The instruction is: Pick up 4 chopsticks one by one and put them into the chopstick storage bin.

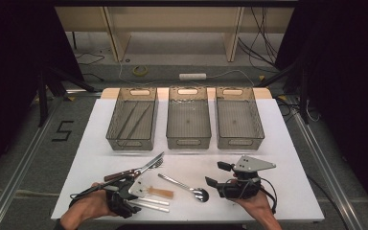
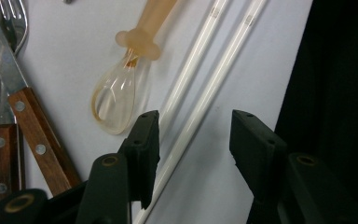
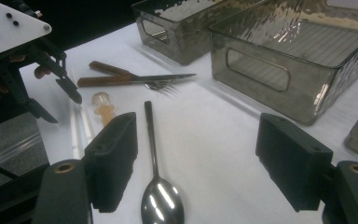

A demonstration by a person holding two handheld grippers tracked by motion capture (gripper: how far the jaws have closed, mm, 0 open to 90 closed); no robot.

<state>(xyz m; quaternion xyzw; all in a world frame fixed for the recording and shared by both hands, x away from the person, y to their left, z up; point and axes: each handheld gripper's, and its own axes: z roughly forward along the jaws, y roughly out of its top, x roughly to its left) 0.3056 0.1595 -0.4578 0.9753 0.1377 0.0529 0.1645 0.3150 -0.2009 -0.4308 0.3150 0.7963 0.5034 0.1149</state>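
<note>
1. The left gripper (image 2: pixel 193 140) stands low over the near edge of the white table (image 1: pixel 287 158); dark floor begins just beyond its outer jaw.
2. Its jaws are partly open. One stick of the pair of thin white plastic chopsticks (image 2: pixel 200 88) runs between them, the other passes behind the inner jaw; the pads are not seen pressing on either.
3. The chopsticks are straight, smooth, glossy and parallel, lying flat near the table's front edge.
4. Just beside them lies a translucent amber spoon (image 2: pixel 121 88) with a peach handle, bowl toward the gripper.
5. Next lie a wooden-handled steel knife (image 2: pixel 18 88) and fork (image 2: pixel 14 23).
6. The right gripper (image 3: pixel 196 163) hovers wide open and empty above a polished steel spoon (image 3: pixel 161 200).
7. Bare tabletop lies between the cutlery and three smoky textured plastic bins (image 1: pixel 188 122) at the far edge.
</note>
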